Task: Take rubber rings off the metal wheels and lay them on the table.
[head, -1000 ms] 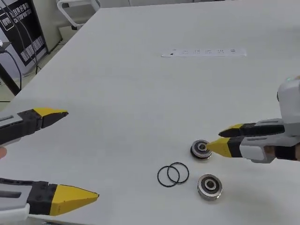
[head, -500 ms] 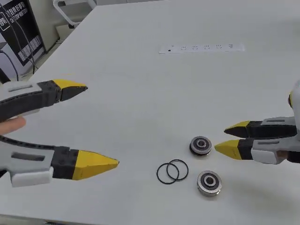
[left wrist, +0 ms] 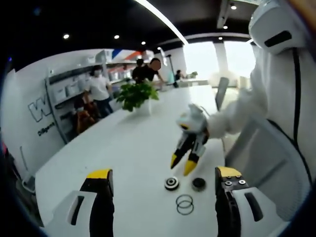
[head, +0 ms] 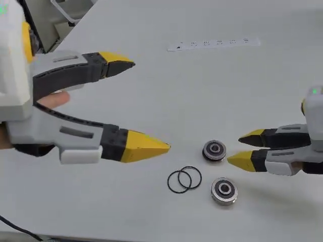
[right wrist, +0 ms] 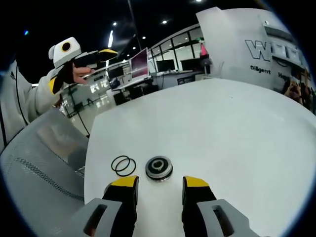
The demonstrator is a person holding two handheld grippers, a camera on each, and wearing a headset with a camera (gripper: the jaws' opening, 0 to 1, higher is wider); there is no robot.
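Note:
Two black rubber rings lie overlapped on the white table. One metal wheel lies flat just behind them, a second wheel to their right. My right gripper is open, its yellow tips a short way right of the farther wheel, nothing between them. In the right gripper view that wheel lies just beyond the gripper, with the rings to its left. My left gripper hovers wide open above the table, left of the rings. The left gripper view looks down on both wheels and the rings.
A white power strip lies flat further back on the table. A chair and floor show beyond the far left edge. Several people and a potted plant are at the table's far end in the left gripper view.
My left gripper has risen and swung right, toward the middle of the table. My right gripper's lower tip has drawn back slightly from the farther wheel. Rings and wheels have not moved.

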